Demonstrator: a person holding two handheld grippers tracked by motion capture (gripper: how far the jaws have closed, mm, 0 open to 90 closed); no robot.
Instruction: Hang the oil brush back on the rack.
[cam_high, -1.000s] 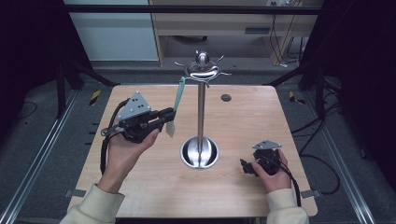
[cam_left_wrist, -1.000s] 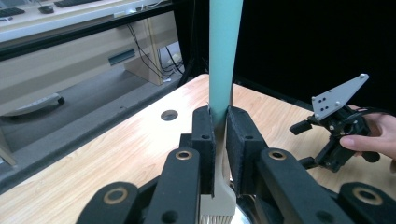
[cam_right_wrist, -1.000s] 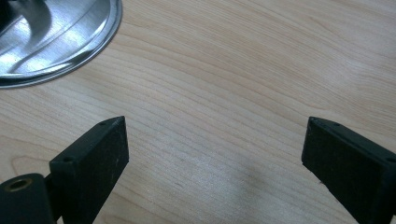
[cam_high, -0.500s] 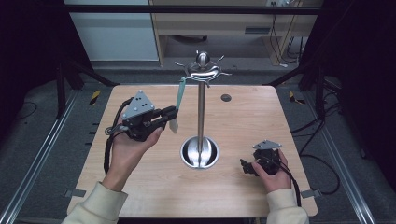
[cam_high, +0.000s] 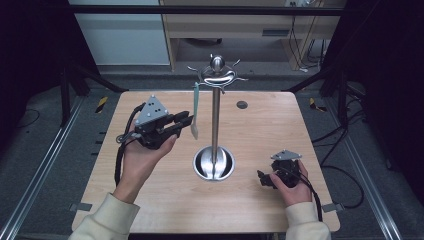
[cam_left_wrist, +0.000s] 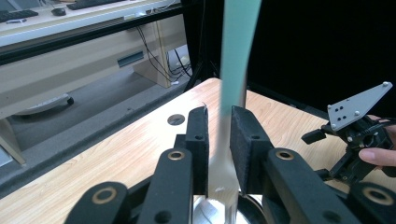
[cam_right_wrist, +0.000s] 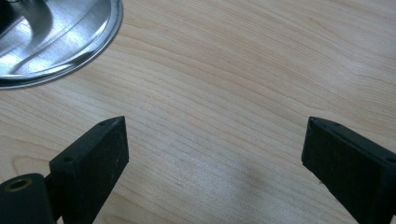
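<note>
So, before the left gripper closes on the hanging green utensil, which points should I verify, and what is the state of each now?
1. Utensil sits between the left gripper jaws: ok.
2. Jaws actually touching it: cannot tell, narrow gaps seem to remain.
3. Utensil hangs from the stand's top hooks: ok.
4. Stand base flat on the table: ok.
5. Right gripper open, low on the table, apart from the stand: ok.

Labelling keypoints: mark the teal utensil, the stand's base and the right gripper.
teal utensil (cam_high: 196, 102), high view, middle of its hanging handle.
stand's base (cam_high: 201, 165), high view, left part of the round metal dish.
right gripper (cam_right_wrist: 212, 154), right gripper view, gap midway between its wide-apart jaw tips.
</note>
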